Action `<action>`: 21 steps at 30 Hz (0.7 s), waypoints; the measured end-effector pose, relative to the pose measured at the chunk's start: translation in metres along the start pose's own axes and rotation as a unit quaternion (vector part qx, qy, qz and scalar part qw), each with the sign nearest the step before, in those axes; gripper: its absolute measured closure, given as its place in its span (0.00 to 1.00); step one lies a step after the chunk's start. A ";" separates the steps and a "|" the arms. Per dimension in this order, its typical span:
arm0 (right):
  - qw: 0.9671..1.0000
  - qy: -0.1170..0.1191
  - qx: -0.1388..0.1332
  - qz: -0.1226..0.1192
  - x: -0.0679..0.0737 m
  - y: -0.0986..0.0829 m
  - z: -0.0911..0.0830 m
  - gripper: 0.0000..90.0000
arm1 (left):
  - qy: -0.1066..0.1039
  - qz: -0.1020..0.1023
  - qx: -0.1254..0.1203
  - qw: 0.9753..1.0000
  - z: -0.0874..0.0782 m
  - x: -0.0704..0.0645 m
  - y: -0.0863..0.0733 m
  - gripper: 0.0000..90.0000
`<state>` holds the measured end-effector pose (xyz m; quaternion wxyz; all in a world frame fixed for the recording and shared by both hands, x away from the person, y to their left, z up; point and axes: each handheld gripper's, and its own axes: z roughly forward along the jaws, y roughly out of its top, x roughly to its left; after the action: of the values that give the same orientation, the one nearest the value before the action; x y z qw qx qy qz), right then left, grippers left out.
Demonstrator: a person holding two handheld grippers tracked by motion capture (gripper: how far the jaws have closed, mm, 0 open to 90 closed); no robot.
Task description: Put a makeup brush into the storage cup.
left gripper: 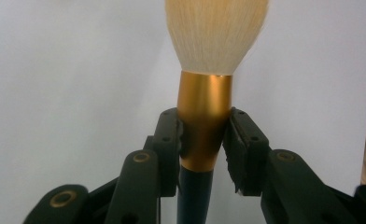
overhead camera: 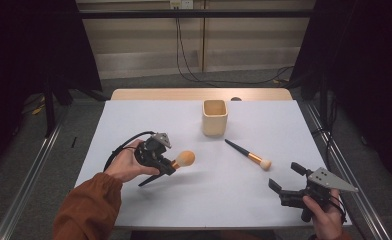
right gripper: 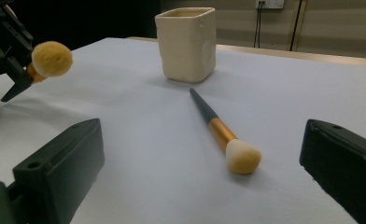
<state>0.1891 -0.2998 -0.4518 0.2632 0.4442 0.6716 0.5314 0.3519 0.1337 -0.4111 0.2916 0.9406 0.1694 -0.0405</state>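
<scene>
The left gripper (left gripper: pixel 203 140) is pinching a big fluffy makeup brush with a gold metal collar and a dark handle (left gripper: pixel 204 116). Its two black jaws press on the gold collar from both sides, so the brush cannot slip, and the soft round head sticks out past the jaw tips, up off the white table (overhead camera: pixel 149 210). Held that way, it looks ready to be carried to the cream square cup (overhead camera: pixel 215 117), which stands open-side up, well ahead of the jaws and a bit to the right (probably the home for the brushes). The right gripper (right gripper: pixel 204 186) has its jaws spread wide with nothing between them. Just ahead of it, between the jaw tips, lies a thinner brush with a dark handle, gold collar and pale head (right gripper: pixel 223 135), flat on the table, head toward the gripper. I cannot tell if the cup is empty. There are two brushes, one cup and two grippers.
</scene>
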 end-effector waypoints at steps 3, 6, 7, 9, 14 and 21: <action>1.000 0.000 0.000 0.000 0.000 0.000 0.000 0.00 | 0.000 -0.004 -0.018 1.000 -0.005 0.002 0.000 0.75; 1.000 -0.001 0.001 -0.001 0.000 0.000 0.000 0.00 | 0.005 -0.013 -0.043 0.999 -0.012 0.002 -0.001 0.75; 1.000 -0.001 0.001 -0.001 0.000 0.000 0.000 0.00 | 0.005 -0.013 -0.043 0.999 -0.012 0.002 -0.001 0.75; 1.000 -0.001 0.000 0.000 0.000 0.000 0.000 0.00 | 0.010 -0.017 -0.051 0.999 -0.015 0.002 -0.001 0.75; 1.000 -0.001 -0.001 0.002 0.000 0.000 0.000 0.00 | 0.013 -0.027 -0.084 0.996 -0.022 0.004 -0.002 0.75; 1.000 -0.003 -0.006 0.002 0.000 0.000 -0.001 0.00 | 0.028 -0.042 -0.130 0.990 -0.024 0.004 -0.004 0.75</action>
<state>0.1886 -0.3001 -0.4511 0.2661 0.4457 0.6667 0.5348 0.3540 0.1516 -0.3946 0.4043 0.8877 0.2201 -0.0043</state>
